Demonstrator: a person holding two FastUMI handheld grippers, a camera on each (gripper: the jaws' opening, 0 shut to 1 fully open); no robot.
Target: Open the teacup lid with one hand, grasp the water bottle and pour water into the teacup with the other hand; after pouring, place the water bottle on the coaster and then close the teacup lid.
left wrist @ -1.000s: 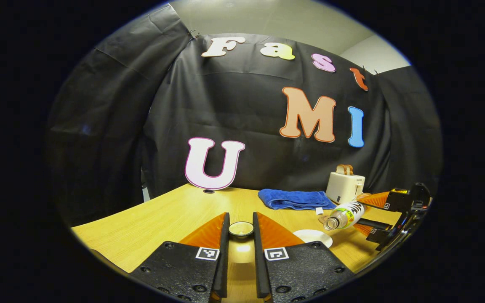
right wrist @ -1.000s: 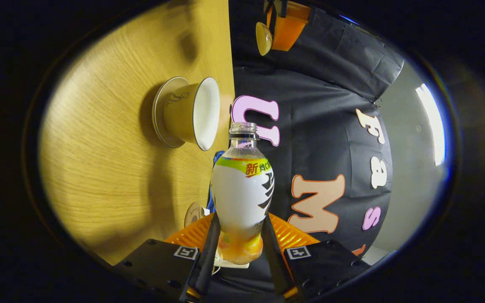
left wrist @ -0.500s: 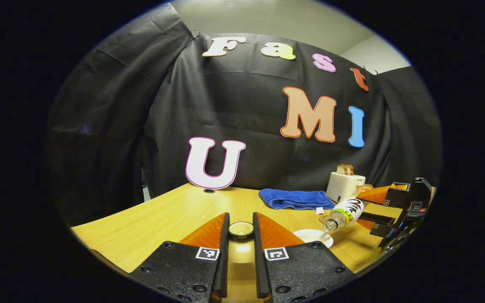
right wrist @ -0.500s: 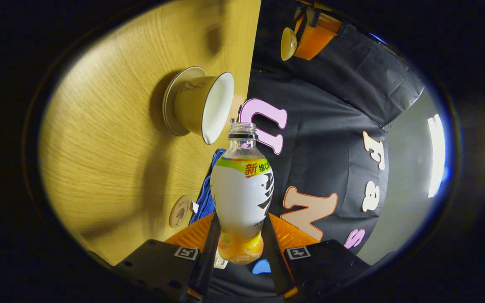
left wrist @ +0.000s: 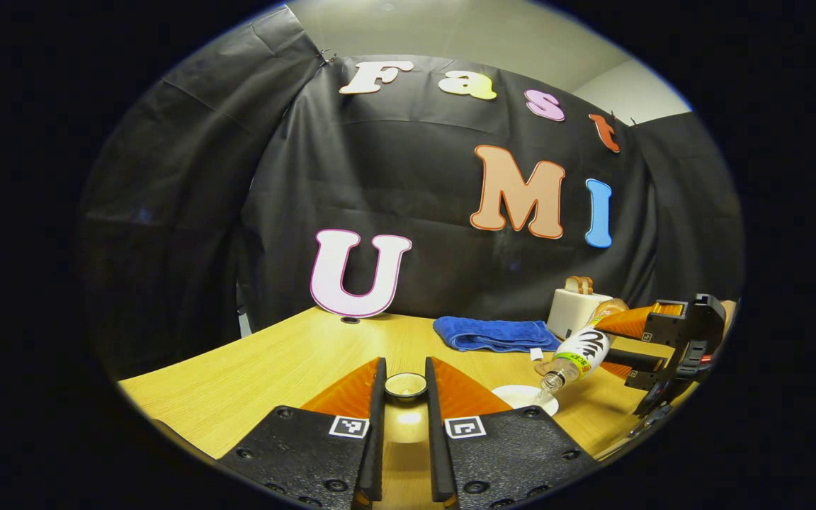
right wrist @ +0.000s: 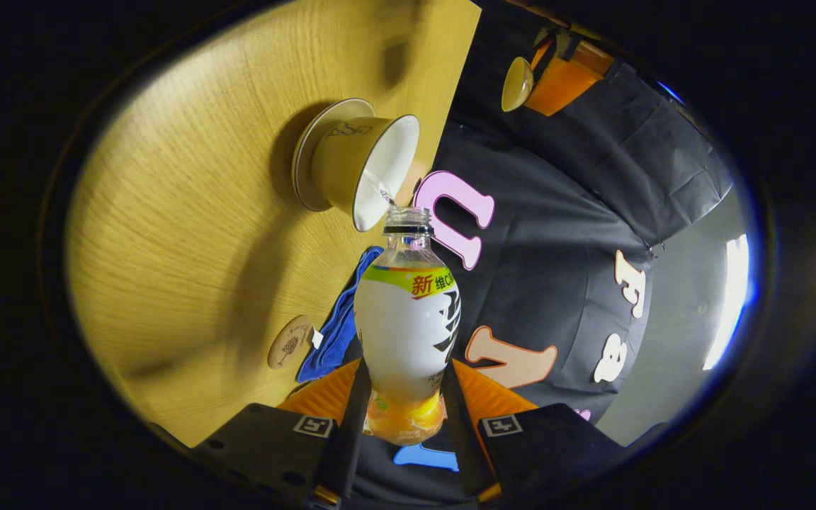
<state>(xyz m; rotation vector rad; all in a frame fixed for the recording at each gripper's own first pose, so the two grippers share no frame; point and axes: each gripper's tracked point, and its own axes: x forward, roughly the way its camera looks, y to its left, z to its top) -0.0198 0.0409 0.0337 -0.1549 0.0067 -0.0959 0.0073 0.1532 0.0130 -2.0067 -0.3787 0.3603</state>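
Closest in the left gripper view, the left gripper (left wrist: 405,397) has its jaws drawn in on the teacup lid (left wrist: 405,386), which sits pinched between the two fingertips and is held up off the wooden table (left wrist: 295,361). In the right gripper view that same lid (right wrist: 517,83) shows as a small pale dome in the far gripper, well away from the teacup.

The teacup (right wrist: 369,170) is the thing to steer by. It stands open on its saucer (right wrist: 309,159) on the table (right wrist: 188,234), its white inside bare. The right gripper (right wrist: 401,418) is clamped on the lower body of the water bottle (right wrist: 408,319), both fingers pressing its sides, and the bottle is tipped over so that its uncapped mouth is right at the cup's rim — a thin thread of water shows between mouth and rim. From the left gripper view the same bottle (left wrist: 581,354) slants down towards the cup's white rim (left wrist: 521,397), with the right gripper (left wrist: 635,347) behind it.

Beyond the teacup, towards the booth wall, the round coaster (right wrist: 289,342) lies flat on the table with nothing on it, apart from the cup. Just beside the coaster is a folded blue towel (left wrist: 496,333), and behind the towel, farther from the cup, a white toaster (left wrist: 578,312) with two slices of bread standing up out of it, close against the black cloth.
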